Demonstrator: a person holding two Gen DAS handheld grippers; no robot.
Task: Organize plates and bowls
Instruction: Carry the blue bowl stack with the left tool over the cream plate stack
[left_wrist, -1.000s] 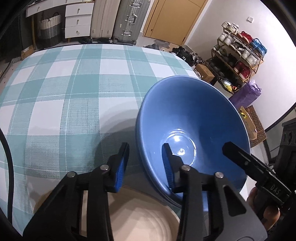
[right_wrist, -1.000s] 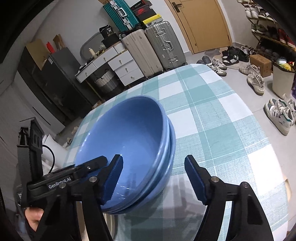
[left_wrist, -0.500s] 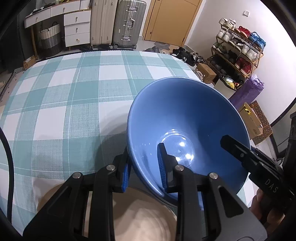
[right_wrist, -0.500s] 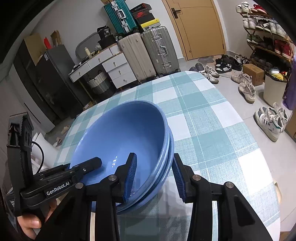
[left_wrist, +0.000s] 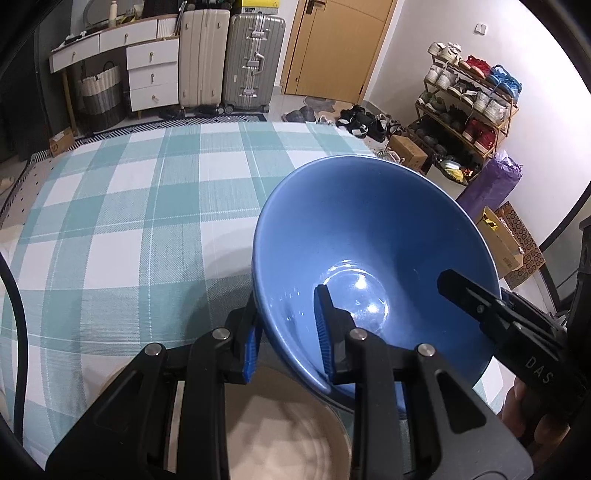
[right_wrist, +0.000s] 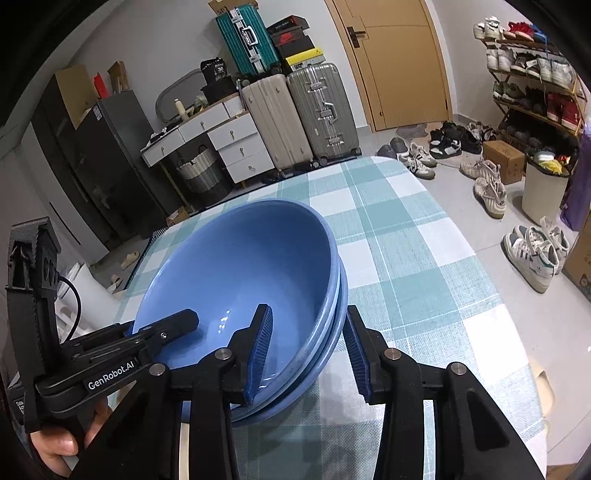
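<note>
It was a lived-in home, likely an entry or spare room. A table under a teal checked cloth (left_wrist: 129, 206) stood central. At twelve o'clock were two suitcases (left_wrist: 229, 59) and a wooden door (left_wrist: 340, 44); at ten o'clock a white drawer unit (left_wrist: 151, 74); at two o'clock a loaded shoe rack (left_wrist: 469, 99).

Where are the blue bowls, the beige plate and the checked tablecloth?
blue bowls (left_wrist: 369, 236): left wrist view, inner wall.
beige plate (left_wrist: 280, 435): left wrist view, bare middle.
checked tablecloth (right_wrist: 424, 280): right wrist view, bare cloth.
</note>
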